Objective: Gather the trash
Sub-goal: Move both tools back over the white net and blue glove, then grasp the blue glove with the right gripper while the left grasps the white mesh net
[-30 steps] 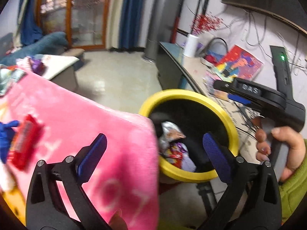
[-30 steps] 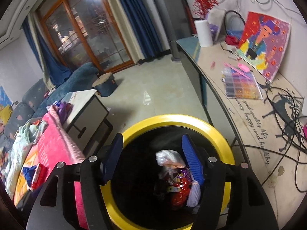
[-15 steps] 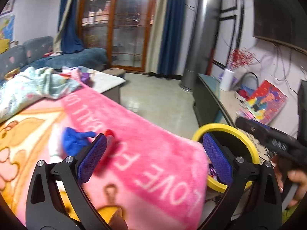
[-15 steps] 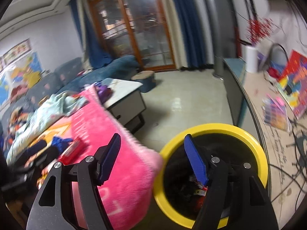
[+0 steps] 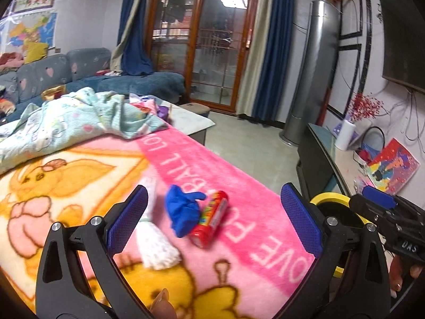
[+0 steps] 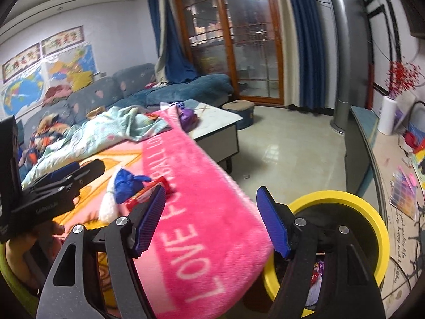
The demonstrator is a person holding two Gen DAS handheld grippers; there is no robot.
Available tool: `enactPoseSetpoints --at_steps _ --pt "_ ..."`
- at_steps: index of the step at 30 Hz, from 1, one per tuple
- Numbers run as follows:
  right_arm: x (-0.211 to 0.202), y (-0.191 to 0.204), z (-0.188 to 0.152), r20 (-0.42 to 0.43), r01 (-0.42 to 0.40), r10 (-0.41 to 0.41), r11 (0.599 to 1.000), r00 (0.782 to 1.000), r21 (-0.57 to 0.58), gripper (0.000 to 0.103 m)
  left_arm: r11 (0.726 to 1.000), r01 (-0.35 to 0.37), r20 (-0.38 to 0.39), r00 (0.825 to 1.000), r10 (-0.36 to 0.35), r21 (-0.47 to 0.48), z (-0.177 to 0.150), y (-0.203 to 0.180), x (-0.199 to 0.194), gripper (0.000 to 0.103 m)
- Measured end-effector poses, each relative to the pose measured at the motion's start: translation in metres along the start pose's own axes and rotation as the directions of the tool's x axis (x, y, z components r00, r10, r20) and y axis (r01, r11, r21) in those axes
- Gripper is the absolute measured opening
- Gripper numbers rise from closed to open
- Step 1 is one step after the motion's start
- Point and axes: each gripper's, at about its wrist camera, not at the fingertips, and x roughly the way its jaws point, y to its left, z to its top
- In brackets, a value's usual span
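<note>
On the pink blanket (image 5: 239, 212) lie a red candy tube (image 5: 211, 219), a crumpled blue wrapper (image 5: 183, 210) and a white wad (image 5: 155, 244). They also show in the right wrist view: tube (image 6: 140, 198), blue wrapper (image 6: 127, 182), white wad (image 6: 109, 207). My left gripper (image 5: 215, 220) is open and empty, just short of the tube. My right gripper (image 6: 209, 220) is open and empty, over the blanket's edge beside the yellow-rimmed trash bin (image 6: 372, 212). The bin (image 5: 332, 199) holds wrappers (image 6: 317, 273).
A light green quilt (image 5: 79, 122) is heaped at the back of the blanket. A white low table (image 6: 220, 125) stands beyond it. A long counter (image 6: 393, 175) with papers and cables runs along the right wall. Open tiled floor (image 6: 287, 154) lies between.
Both grippers have swung left and up from over the bin to face the blanket. The red tube, blue wrapper and white wad now lie ahead of the left gripper.
</note>
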Motion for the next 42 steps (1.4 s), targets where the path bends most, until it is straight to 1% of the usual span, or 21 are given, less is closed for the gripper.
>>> enactPoseSetpoints --at_steps 10,15,23,29,30,31,32,34,35,37,39,41,42 --pt "0.02 0.038 0.005 -0.042 -0.07 0.067 0.995 0.997 -0.067 0.068 0.996 -0.069 0.008 0.998 0.069 -0.058 0.002 0.04 -0.008 0.092" --pt "0.031 0.053 0.01 -0.063 -0.103 0.097 0.991 0.993 -0.089 0.068 0.992 -0.098 -0.01 0.995 0.098 -0.081 0.002 0.058 -0.007 0.092" --pt "0.063 0.065 0.02 -0.124 -0.153 0.145 0.986 0.982 -0.064 0.068 0.985 -0.117 -0.066 0.992 0.11 -0.123 -0.003 0.09 -0.001 0.092" --pt "0.088 0.08 0.027 -0.165 -0.19 0.176 0.979 0.97 -0.076 0.068 0.983 -0.083 -0.128 0.99 0.062 -0.165 -0.013 0.105 0.013 0.092" --pt "0.094 0.084 0.029 -0.177 -0.199 0.182 0.977 0.967 -0.083 0.068 0.983 -0.074 -0.138 0.989 0.051 -0.17 -0.014 0.105 0.015 0.088" --pt "0.099 0.087 0.03 -0.187 -0.204 0.185 0.975 0.965 -0.089 0.068 0.982 -0.06 -0.152 0.988 0.032 -0.179 -0.017 0.107 0.018 0.082" --pt "0.104 0.089 0.031 -0.195 -0.21 0.189 0.973 0.962 -0.093 0.067 0.982 -0.051 -0.165 0.986 0.02 -0.183 -0.019 0.107 0.022 0.079" --pt "0.114 0.095 0.033 -0.218 -0.229 0.203 0.968 0.954 -0.1 0.063 0.983 -0.035 -0.186 0.982 0.001 -0.181 -0.022 0.104 0.028 0.07" --pt "0.121 0.097 0.035 -0.234 -0.239 0.211 0.966 0.949 -0.099 0.061 0.983 -0.025 -0.2 0.98 -0.012 -0.181 -0.023 0.103 0.031 0.068" --pt "0.134 0.102 0.036 -0.261 -0.259 0.227 0.961 0.938 -0.095 0.059 0.98 0.005 -0.233 0.971 -0.052 -0.198 -0.028 0.102 0.04 0.059" --pt "0.145 0.106 0.036 -0.29 -0.274 0.235 0.957 0.928 -0.099 0.059 0.978 0.02 -0.256 0.964 -0.074 -0.208 -0.033 0.1 0.046 0.057" --pt "0.155 0.11 0.035 -0.32 -0.285 0.239 0.953 0.917 -0.106 0.059 0.978 0.021 -0.271 0.959 -0.079 -0.208 -0.036 0.098 0.051 0.056" --pt "0.161 0.112 0.034 -0.338 -0.295 0.247 0.95 0.908 -0.1 0.059 0.978 0.025 -0.279 0.957 -0.084 -0.209 -0.038 0.097 0.053 0.052"
